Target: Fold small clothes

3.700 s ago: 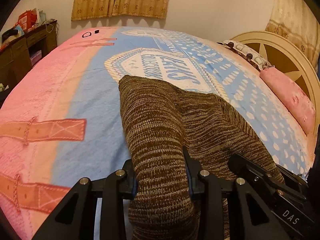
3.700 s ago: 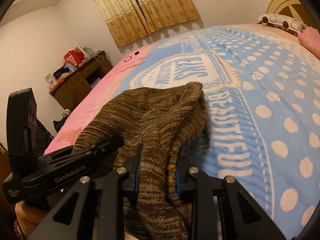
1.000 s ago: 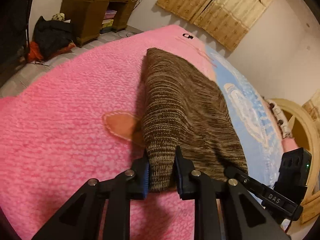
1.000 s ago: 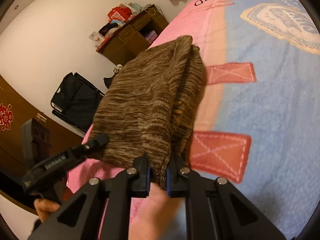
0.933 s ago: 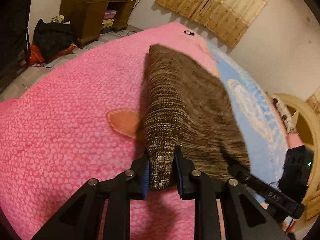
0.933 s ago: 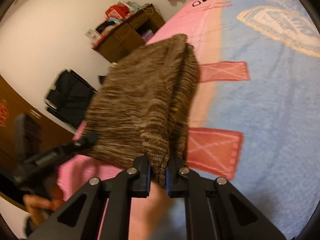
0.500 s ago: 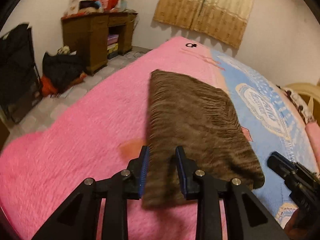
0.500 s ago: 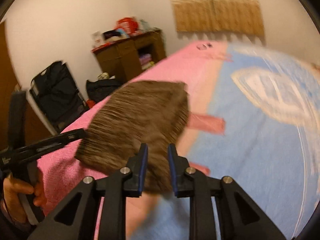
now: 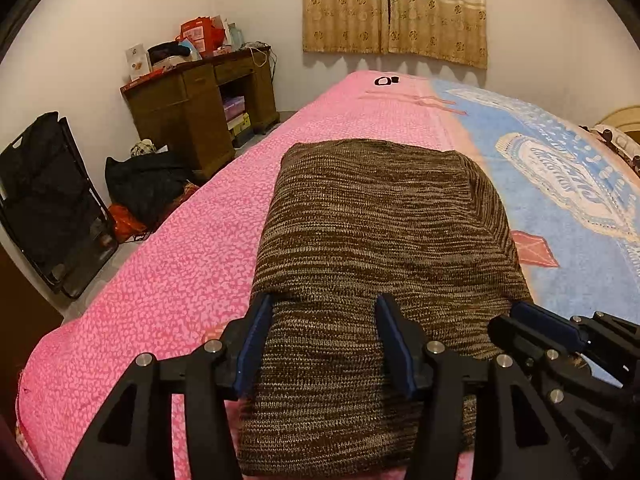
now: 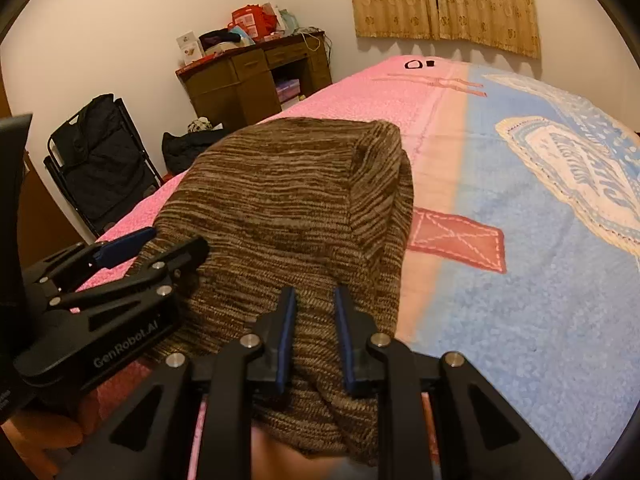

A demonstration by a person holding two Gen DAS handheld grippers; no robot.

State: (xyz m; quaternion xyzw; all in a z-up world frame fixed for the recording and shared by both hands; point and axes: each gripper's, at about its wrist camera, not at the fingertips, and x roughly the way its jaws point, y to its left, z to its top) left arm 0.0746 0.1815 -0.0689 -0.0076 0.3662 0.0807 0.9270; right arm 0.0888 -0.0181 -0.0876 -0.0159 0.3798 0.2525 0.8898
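Observation:
A folded brown knit sweater [image 9: 380,232] lies flat on the pink part of the bed cover [image 9: 168,280]; it also shows in the right wrist view [image 10: 280,208]. My left gripper [image 9: 324,308] is open, its jaws wide apart over the sweater's near edge. My right gripper [image 10: 316,300] is open with a narrower gap, over the sweater's near right corner. The left gripper shows at the left in the right wrist view [image 10: 148,244]; the right gripper shows at the lower right in the left wrist view [image 9: 532,320].
The bed cover turns blue with white lettering [image 10: 560,184] to the right. A wooden desk [image 9: 192,108] with clutter stands by the far wall. A black folding chair [image 9: 44,200] and a dark bag [image 9: 148,184] are on the floor left of the bed.
Both grippers carried the sweater from the blue area to the pink side of the bed, laid it down, and opened. The sweater now rests free on the cover.

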